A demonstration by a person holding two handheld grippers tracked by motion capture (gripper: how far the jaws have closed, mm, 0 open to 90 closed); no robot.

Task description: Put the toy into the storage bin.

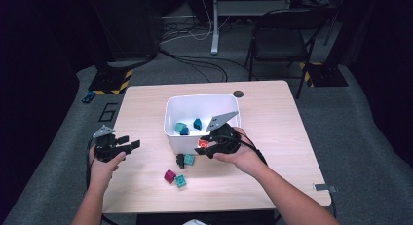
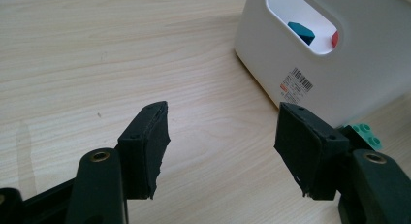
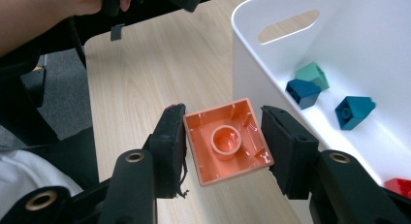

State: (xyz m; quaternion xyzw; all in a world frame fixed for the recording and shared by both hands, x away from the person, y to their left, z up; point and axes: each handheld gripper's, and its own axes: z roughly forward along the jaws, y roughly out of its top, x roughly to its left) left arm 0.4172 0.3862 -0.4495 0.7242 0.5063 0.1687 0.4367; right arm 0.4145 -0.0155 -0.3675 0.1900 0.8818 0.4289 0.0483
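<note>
I am working across the wooden table, and the biggest thing on it, the white bin, is sitting near the middle so that both hands can be reaching it. Three blocks in teal and dark blue are already lying on its floor, with a red one in a corner; I am judging that the bin is serving as the collecting place for loose blocks.

My right gripper is hanging just beside the bin's near wall, its jaws clamping the orange block from two opposite sides. I am holding it by the flat walls because those give the pads a square seat, and I am keeping it beside the rim, seemingly ready for carrying over and dropping in.

My left gripper is idling at the table's left side, jaws spread wide with nothing between them, low over bare wood, near a green block by the bin's wall.

A few loose blocks, magenta, teal and dark, are waiting on the table in front of the bin, within easy reach.

The orange block is showing me its underside: a square hollow shell of glossy plastic, with thin walls, small ribs inside and one round tube in the centre.
</note>
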